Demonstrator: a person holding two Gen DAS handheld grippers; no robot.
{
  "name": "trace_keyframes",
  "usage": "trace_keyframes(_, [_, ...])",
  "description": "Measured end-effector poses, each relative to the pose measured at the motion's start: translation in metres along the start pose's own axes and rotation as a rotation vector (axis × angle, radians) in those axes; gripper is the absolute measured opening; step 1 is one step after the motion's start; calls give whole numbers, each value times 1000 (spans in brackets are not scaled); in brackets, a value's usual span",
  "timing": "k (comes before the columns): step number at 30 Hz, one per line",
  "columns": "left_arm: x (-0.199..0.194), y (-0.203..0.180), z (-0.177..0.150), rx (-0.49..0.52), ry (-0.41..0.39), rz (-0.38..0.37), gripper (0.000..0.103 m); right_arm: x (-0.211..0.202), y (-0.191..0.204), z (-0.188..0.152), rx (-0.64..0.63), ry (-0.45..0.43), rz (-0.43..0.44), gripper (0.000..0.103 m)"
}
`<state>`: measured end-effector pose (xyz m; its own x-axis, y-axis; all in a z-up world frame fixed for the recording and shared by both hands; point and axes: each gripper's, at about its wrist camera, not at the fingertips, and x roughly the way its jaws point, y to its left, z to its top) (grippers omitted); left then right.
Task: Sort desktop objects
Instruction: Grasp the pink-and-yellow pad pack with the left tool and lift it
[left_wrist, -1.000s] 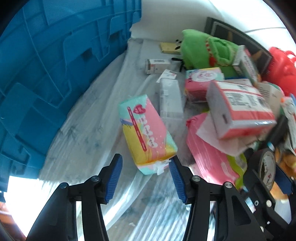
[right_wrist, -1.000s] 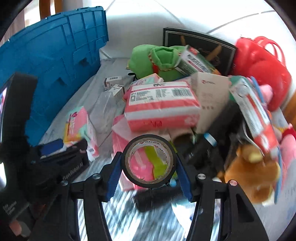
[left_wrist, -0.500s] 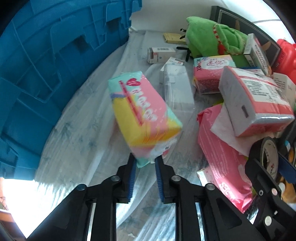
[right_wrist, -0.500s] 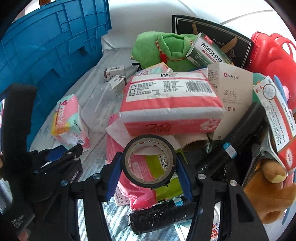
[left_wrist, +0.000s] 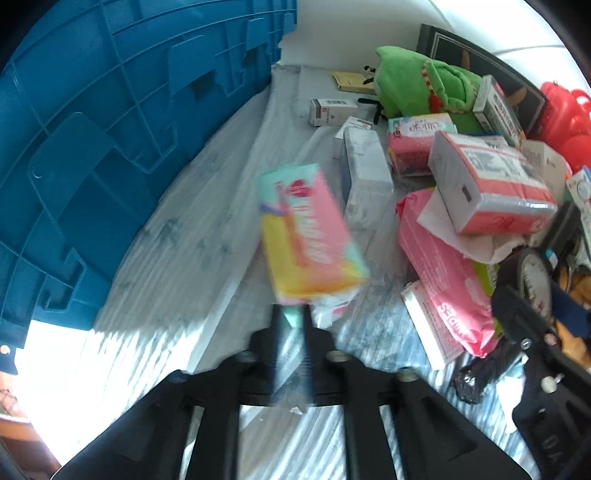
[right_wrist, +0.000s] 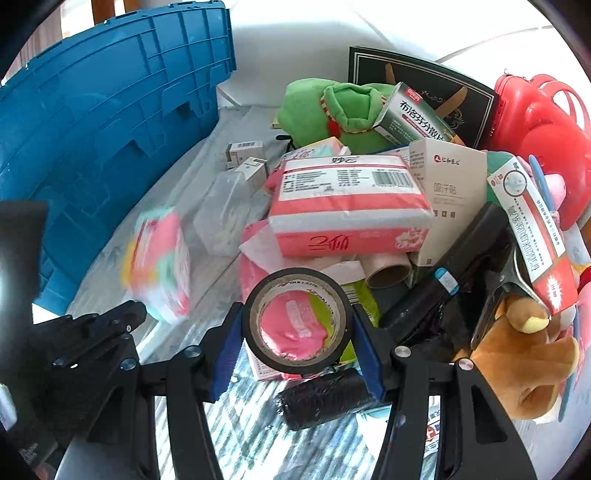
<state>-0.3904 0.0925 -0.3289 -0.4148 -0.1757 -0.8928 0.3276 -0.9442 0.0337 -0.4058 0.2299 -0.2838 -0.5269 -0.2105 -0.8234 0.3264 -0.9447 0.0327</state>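
A pastel tissue pack, pink, yellow and teal, is blurred in the left wrist view. Its near teal end sits between the fingers of my left gripper, whose narrow jaws are opening while the pads still pinch that end. The right wrist view shows the same pack tilted just beyond the left gripper. My right gripper is shut on a black tape roll, held upright above the pile. The tape roll also shows at the right edge of the left wrist view.
A big blue crate walls off the left side. To the right lies a pile: a pink-and-white tissue pack, a green plush, medicine boxes, a clear box, a brown plush, a red basket and a black wrapped roll.
My left jaws went from wide open to pinched on the pastel pack's near end, and the pack has shifted and blurred. The right gripper keeps the tape roll.
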Motion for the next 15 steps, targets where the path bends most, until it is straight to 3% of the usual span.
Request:
trace_keyframes(2, [-4,-2,5,2,-34,11,65,0,2,4,-10,2,6,56])
trace_keyframes(5, [-3,-6,12,6,-79,56,71,6,3,11,-25,5,2,56])
trace_keyframes(9, [28,-6,24,-33,6,-7,71,21,-2,15,-28,17,-12,56])
trace_keyframes(12, [41,-15,32,-52,21,-8,71,31,-10,17,-37,38,-24,56])
trace_keyframes(13, [45,-19,33,-47,23,-11,67,33,-12,17,-36,42,-28,56])
trace_keyframes(14, [49,-23,33,-33,23,-24,46,36,-15,18,-32,47,-23,56])
trace_keyframes(15, [51,-26,31,-17,27,-10,46,38,-16,17,-30,51,-20,56])
